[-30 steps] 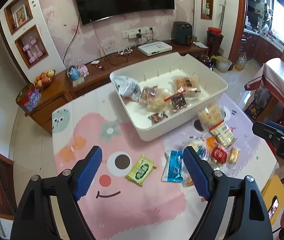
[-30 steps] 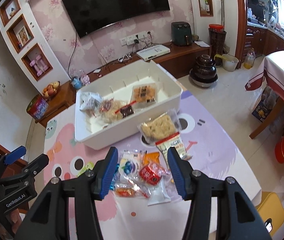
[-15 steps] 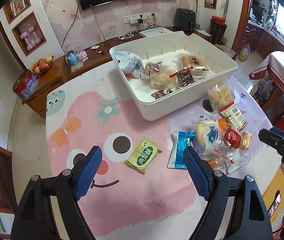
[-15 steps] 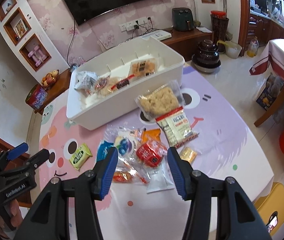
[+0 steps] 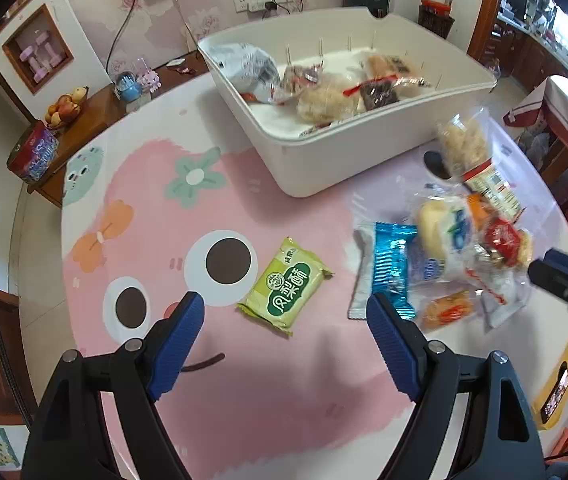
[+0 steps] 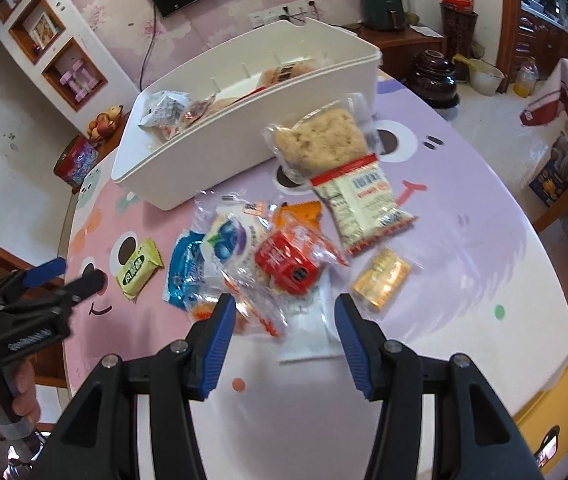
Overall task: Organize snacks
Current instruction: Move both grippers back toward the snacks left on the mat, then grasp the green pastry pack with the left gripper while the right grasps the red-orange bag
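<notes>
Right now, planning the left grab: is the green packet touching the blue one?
Apart. The left wrist view shows bare mat between the green packet and the blue packet.

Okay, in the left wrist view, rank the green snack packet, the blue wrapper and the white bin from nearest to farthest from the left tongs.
1. Green snack packet, just ahead between the open left tongs.
2. Blue wrapper, ahead, right.
3. White bin, farthest back.

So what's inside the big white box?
The white box already holds several wrapped snacks: a crinkly silver bag at one end, a pale puffy cake, a dark brownie pack and a bread pack. Whatever lies underneath them is hidden.
</notes>
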`<state>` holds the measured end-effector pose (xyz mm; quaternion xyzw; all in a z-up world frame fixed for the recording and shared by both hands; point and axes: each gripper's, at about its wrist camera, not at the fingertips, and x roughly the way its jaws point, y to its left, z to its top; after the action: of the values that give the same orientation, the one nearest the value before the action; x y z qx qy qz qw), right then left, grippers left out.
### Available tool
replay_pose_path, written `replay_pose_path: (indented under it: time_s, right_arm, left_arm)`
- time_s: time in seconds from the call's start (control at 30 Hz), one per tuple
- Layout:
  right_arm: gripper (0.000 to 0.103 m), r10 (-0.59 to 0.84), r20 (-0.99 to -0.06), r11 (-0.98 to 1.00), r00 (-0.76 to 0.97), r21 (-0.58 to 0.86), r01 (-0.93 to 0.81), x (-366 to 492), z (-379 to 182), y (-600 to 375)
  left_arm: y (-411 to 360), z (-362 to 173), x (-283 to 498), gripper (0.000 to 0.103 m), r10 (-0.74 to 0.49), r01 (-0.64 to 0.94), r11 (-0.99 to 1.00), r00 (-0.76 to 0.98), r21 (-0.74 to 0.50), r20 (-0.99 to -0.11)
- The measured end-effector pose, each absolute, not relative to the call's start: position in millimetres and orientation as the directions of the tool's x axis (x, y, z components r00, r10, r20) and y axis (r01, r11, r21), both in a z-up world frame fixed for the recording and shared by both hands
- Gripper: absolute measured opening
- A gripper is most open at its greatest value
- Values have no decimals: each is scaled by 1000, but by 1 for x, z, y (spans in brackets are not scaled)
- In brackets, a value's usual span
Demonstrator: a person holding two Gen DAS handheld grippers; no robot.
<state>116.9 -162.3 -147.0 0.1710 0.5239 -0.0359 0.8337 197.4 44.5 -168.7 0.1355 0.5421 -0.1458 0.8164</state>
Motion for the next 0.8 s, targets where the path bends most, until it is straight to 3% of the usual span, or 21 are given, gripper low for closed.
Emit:
replay_pose_path:
  time_s: [0.33,0.53,0.63,0.8]
  right_arm:
    - [52,154,-895,971,418,217,105,149,-171,-172]
    - [67,210,-896,970,392,240,31,158,-184,-178]
    - [69,246,-893,960,376,278,32,166,-191,-181]
    - [69,294,-884,947,362,321,15,176,-198,-181]
  left_arm:
    - [50,-218,230,82,-82,388,921,259,26,-962]
    - [52,-231,238,82,-76,391,920,232,22,-970]
    - [52,-235,244,82,-77,394,919,221,17,-972]
    - [51,-240,248,71,-82,405,914,195,4,-977]
